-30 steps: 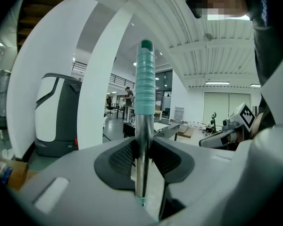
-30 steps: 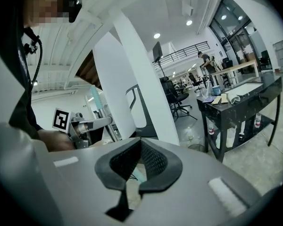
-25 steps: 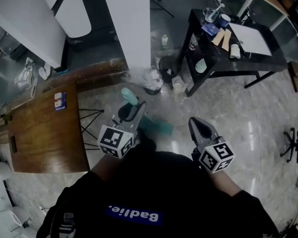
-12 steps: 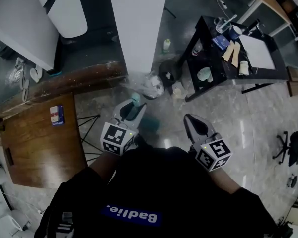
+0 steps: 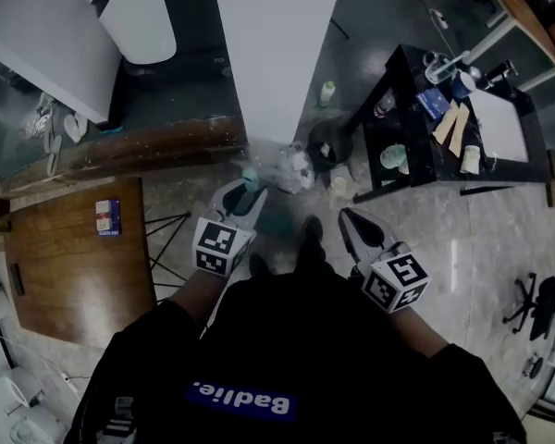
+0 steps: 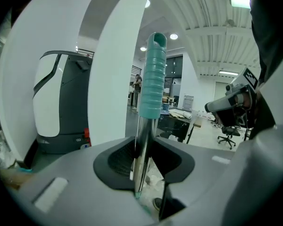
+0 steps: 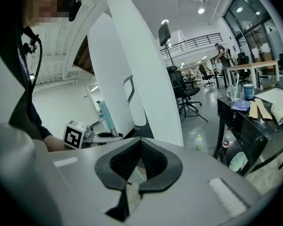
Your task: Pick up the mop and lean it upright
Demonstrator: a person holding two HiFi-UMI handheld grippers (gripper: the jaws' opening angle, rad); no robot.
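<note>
The mop has a metal shaft (image 6: 142,145) with a ribbed teal grip (image 6: 152,79) at its top, and it stands nearly upright. My left gripper (image 6: 142,147) is shut on the shaft just below the grip. From the head view the grip's end (image 5: 250,179) pokes out past the left gripper (image 5: 245,194), close to the white pillar (image 5: 277,54). A dim teal patch of the mop head (image 5: 277,222) shows on the floor between my arms. My right gripper (image 5: 350,218) hangs apart to the right, shut (image 7: 140,142) with nothing in it.
A black table (image 5: 416,146) with cups and papers stands at the right. A wooden table (image 5: 65,257) is at the left. A crumpled plastic bag (image 5: 294,166), a dark bin (image 5: 328,144) and a bottle (image 5: 328,92) lie at the pillar's foot. A white machine (image 6: 56,102) stands behind.
Both grippers and the mop have moved closer to the pillar. The teal mop head, plain on the floor before, is now mostly hidden beneath me. The left grip has held.
</note>
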